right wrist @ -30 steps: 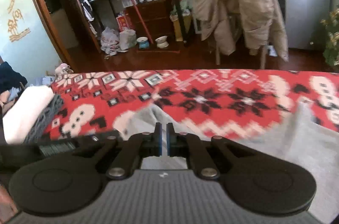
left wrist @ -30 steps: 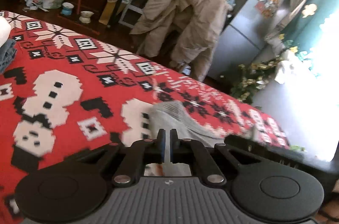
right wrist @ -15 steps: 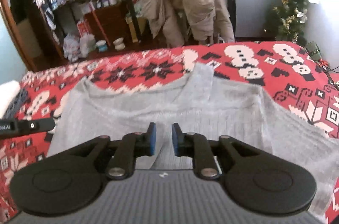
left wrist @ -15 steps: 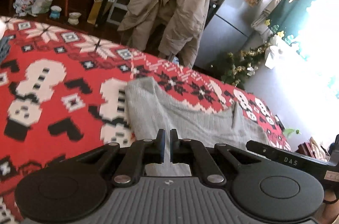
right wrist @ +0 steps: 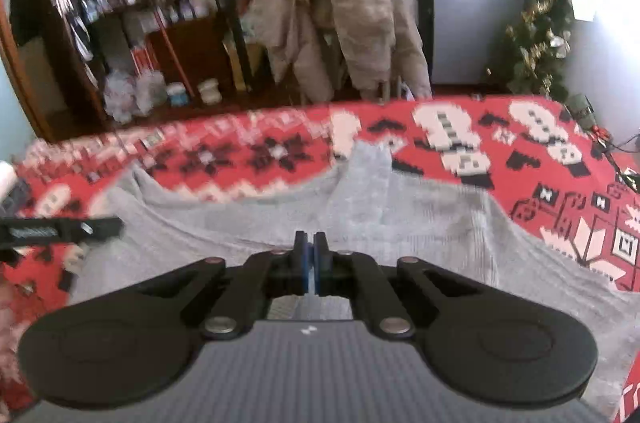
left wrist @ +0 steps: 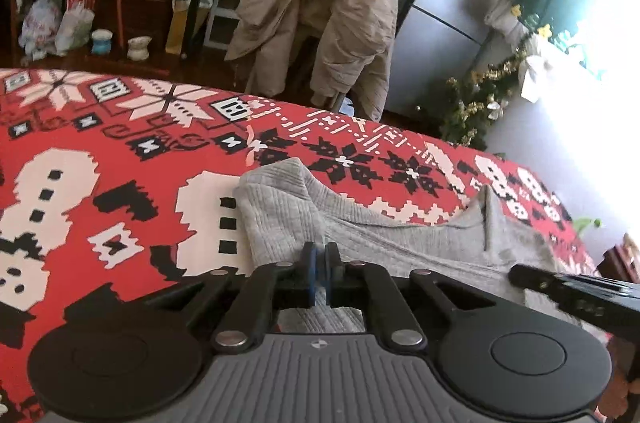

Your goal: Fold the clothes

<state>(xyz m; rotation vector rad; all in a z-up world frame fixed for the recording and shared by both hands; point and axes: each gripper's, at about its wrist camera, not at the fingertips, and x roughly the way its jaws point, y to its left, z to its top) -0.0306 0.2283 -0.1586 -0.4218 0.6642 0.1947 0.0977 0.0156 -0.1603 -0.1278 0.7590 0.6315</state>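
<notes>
A grey ribbed sweater (left wrist: 360, 235) lies spread on the red patterned bedspread (left wrist: 120, 163), its neckline towards the far edge. My left gripper (left wrist: 320, 255) sits at the sweater's left part, where a fold of knit rises between its blue pads. Its jaws are opening slightly, with only a thin gap. In the right wrist view, my right gripper (right wrist: 310, 251) is shut at the middle of the sweater (right wrist: 400, 223), and creases run towards its tips. Each view also shows part of the other tool: a black bar of the right one (left wrist: 560, 287) and of the left one (right wrist: 60, 229).
Beyond the bedspread (right wrist: 540, 159) a beige coat (left wrist: 320, 15) hangs over a chair. Cluttered shelves stand at the back left, a grey fridge (left wrist: 440, 23) at the back right and a tinsel-decked tree (left wrist: 472, 111) near it. Folded clothes (right wrist: 8, 183) lie at the bed's left edge.
The sweater went from bunched to spread flat. My right gripper opened wide, then shut again on the cloth nearer its middle. My left gripper slid along the sweater's left side and its jaws parted slightly.
</notes>
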